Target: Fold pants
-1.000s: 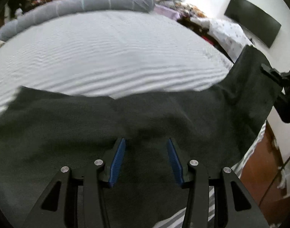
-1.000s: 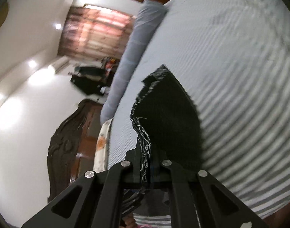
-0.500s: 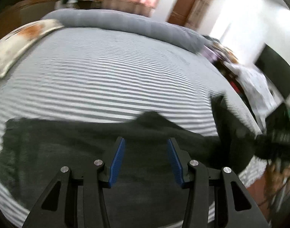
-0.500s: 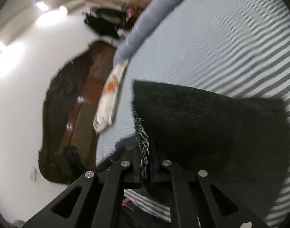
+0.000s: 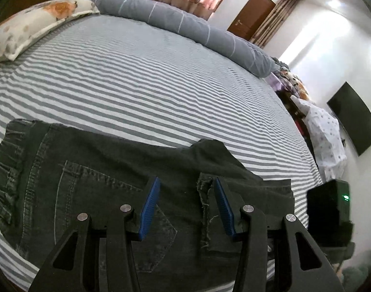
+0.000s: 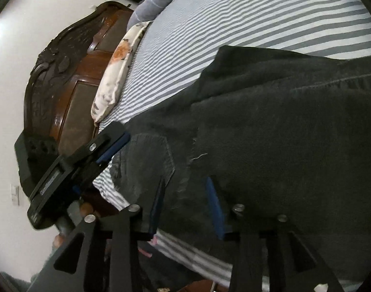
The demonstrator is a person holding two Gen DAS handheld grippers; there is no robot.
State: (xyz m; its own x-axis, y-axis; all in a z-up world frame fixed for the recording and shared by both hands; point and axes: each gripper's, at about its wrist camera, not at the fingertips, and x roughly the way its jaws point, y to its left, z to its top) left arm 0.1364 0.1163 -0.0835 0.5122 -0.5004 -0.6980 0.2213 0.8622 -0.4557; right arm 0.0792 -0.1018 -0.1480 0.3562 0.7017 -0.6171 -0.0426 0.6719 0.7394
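Dark grey jeans [image 5: 93, 185] lie folded on the striped bed, near its front edge, waistband at the left and the frayed leg hem [image 5: 204, 209] laid over the seat. My left gripper [image 5: 186, 202] is open just above the hem and back pocket, holding nothing. In the right wrist view the jeans [image 6: 282, 126] fill the middle. My right gripper [image 6: 186, 204] is open over the hem edge, empty. The left gripper [image 6: 107, 150] shows there at the left, also open.
The grey-and-white striped bed sheet [image 5: 149, 80] stretches away. A floral pillow [image 5: 32, 24] and a long grey bolster [image 5: 185, 26] lie at the far side. A carved wooden headboard [image 6: 61, 77] stands at the left. A wall TV [image 5: 353, 119] hangs at the right.
My right gripper carried the leg hem over onto the seat of the jeans and let it go; its jaws now stand open. My left gripper stayed open above the jeans.
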